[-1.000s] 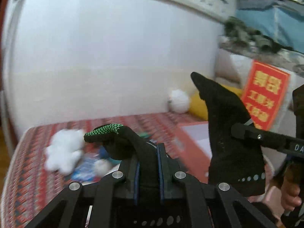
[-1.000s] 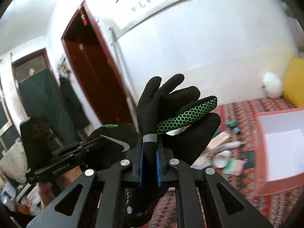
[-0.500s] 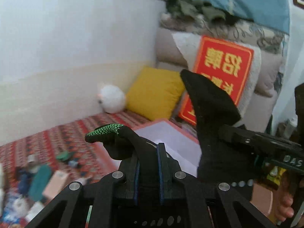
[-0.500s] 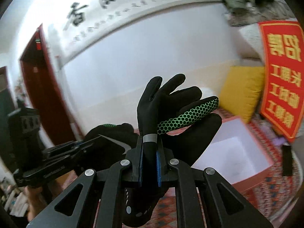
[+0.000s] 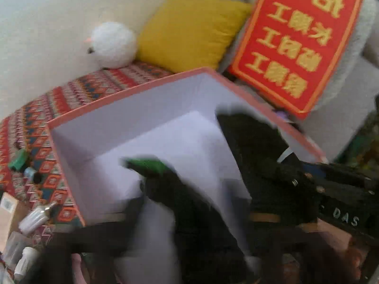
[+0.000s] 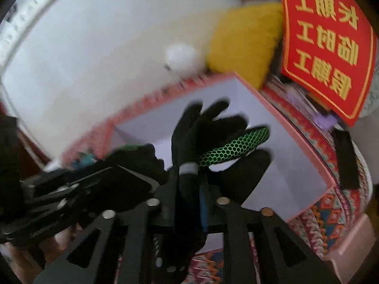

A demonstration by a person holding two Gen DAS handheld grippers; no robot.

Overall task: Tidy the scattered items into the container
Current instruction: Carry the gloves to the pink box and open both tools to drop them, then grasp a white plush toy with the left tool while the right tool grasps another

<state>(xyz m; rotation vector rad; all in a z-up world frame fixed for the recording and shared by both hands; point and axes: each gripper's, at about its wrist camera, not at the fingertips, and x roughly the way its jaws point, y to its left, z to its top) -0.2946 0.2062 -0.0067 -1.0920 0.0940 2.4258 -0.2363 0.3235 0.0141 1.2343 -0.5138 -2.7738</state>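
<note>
We hold 2 black grippers, 1 in each hand. Our right gripper (image 6: 193, 203) is squeezed tight on a soft black glove with a green honeycomb finger (image 6: 213, 137), and the glove's floppy fingers stick up over the big pink cardboard box with smooth white insides (image 6: 296, 170). Our left gripper (image 5: 163, 215) is very blurry in its own view, but its black fingers look pinched on another black glove with a bumpy green tip (image 5: 151, 165), which pokes up above the open box (image 5: 132, 127). The box sits on a woven red cloth with zigzag shapes (image 5: 38, 127). Beside the box, on the cloth, lie a small green block (image 5: 18, 162), a little silver tube (image 5: 35, 216) and a white plastic bottle (image 5: 24, 261). Behind the box we see a fluffy round white toy (image 5: 112, 45), a square yellow cushion (image 5: 189, 28) and a red sign with gold letters (image 5: 298, 37).
</note>
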